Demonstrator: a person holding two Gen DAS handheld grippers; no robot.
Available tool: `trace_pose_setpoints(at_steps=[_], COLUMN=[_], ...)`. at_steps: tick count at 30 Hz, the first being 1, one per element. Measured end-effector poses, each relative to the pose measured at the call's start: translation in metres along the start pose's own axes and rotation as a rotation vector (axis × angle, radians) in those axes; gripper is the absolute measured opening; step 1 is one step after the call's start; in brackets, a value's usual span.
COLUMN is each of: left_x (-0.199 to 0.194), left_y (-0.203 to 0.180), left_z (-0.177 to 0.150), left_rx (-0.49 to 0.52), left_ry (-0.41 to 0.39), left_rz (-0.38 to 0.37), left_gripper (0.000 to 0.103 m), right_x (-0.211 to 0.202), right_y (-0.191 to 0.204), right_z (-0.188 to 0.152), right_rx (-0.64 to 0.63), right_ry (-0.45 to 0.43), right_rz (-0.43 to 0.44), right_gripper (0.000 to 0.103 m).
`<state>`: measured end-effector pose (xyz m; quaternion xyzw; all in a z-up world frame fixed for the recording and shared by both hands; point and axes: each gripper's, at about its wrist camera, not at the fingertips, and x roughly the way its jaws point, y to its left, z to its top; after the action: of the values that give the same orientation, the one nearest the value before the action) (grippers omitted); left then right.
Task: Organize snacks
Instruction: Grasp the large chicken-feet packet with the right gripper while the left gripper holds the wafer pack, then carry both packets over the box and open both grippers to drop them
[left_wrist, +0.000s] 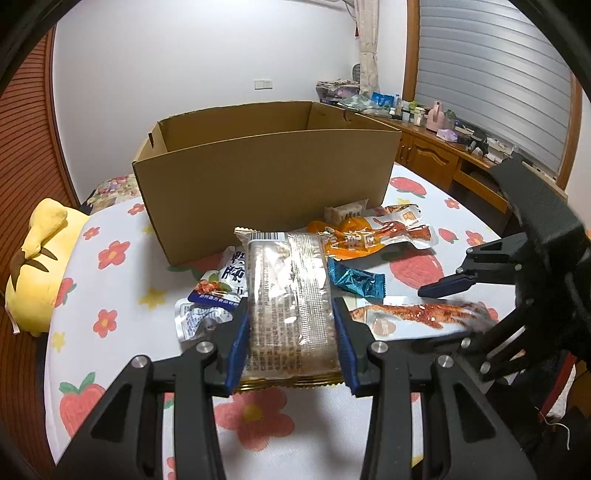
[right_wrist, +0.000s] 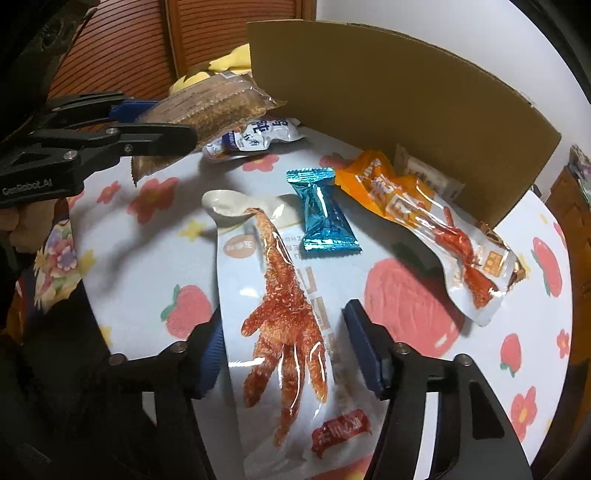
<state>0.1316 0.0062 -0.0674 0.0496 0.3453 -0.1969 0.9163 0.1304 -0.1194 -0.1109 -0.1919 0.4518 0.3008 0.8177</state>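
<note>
At the left, the left gripper is clamped on a clear cracker pack, lifted above the flowered tablecloth just near of the open cardboard box. To its right lie a blue candy wrapper and, beyond it by the box, an orange chicken-foot packet. Farthest right, the right gripper stands wide open, its fingers either side of a white chicken-foot packet lying flat, gripping nothing.
</note>
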Motion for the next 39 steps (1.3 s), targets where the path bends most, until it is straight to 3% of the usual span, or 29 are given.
trace_pose_setpoints(at_steps=[4,8,11,22,39], left_x=[-0.002,-0.003,-0.004,-0.021,-0.054], left_y=[-0.001,0.0,0.0,0.002,0.007], left_z=[-0.001,-0.002,-0.002,0.003,0.04], left_rx=[0.002,-0.002,-0.006,-0.016,0.002], left_ry=[-0.002,-0.003,-0.005,-0.044,-0.144], left_rz=[-0.001,-0.002,-0.001,0.003,0.028], left_gripper=[0.041,0.041,0.041,0.041,0.041], right_x=[-0.004,-0.007,-0.011,-0.03,-0.089], right_y=[0.002,0.002,0.005,0.014,0.0], right_z=[0.0,0.0,-0.002,0.005,0.042], right_rx=[-0.006,-0.01,-0.016,-0.002,0.019], right_ry=[0.01,0.0,-0.016,-0.078,-0.237], right_rz=[-0.016,-0.042,-0.072,-0.042,-0.089], right_gripper=[0.034,0.029,0.028,0.027,0.028])
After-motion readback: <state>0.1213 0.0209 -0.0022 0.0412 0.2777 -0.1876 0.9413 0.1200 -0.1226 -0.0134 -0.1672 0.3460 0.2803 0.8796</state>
